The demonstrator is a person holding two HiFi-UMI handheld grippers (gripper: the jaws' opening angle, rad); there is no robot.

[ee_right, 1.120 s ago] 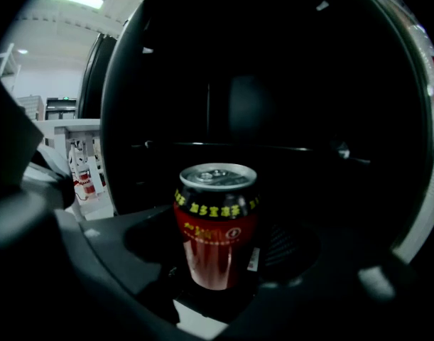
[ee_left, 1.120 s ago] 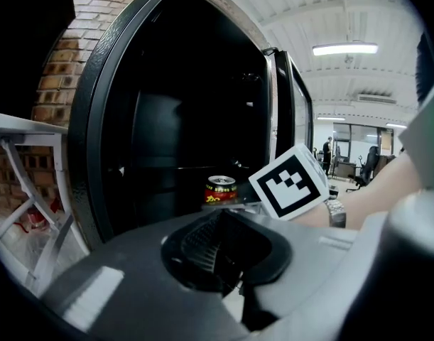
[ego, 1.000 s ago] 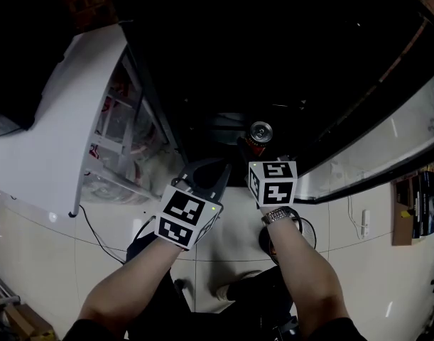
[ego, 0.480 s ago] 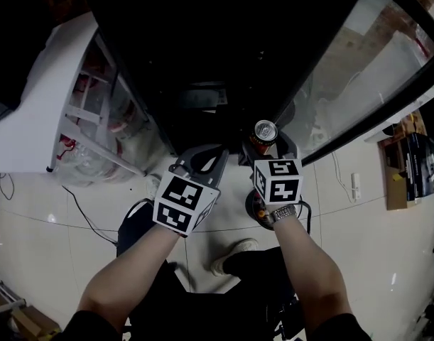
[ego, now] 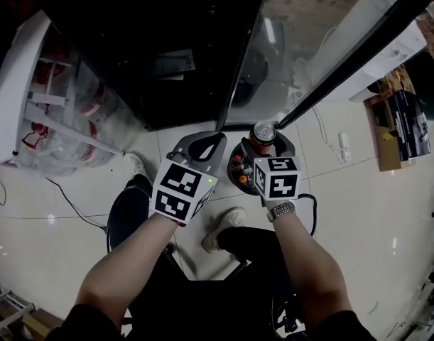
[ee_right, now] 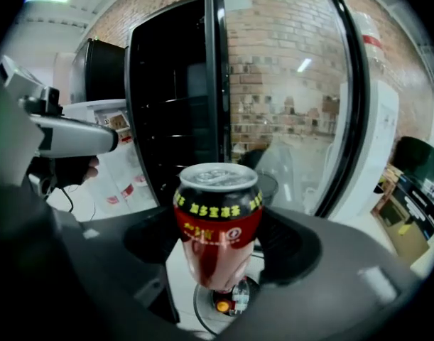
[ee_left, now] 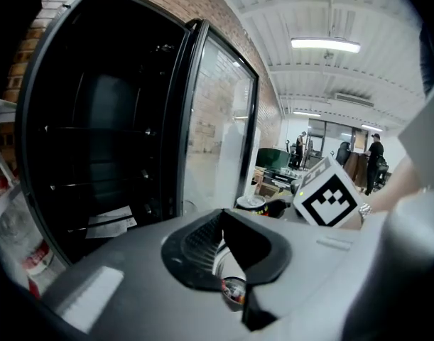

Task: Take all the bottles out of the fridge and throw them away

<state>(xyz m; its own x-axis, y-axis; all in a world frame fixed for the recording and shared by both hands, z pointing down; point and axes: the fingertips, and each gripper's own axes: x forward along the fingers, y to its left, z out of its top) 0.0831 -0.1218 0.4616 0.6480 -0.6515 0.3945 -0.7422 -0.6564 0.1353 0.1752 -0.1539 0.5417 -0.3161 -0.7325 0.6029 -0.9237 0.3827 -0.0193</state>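
Can with yellow Chinese lettering fills right gripper.

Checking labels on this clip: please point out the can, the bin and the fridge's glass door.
can (ee_right: 218,226), right gripper view, its red side wall.
bin (ego: 286,145), head view, its right rim.
glass door (ee_right: 288,91), right gripper view, middle of the pane.

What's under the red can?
A round bin, with an orange cap and a clear bottle showing inside. The red can hides the rest of it.
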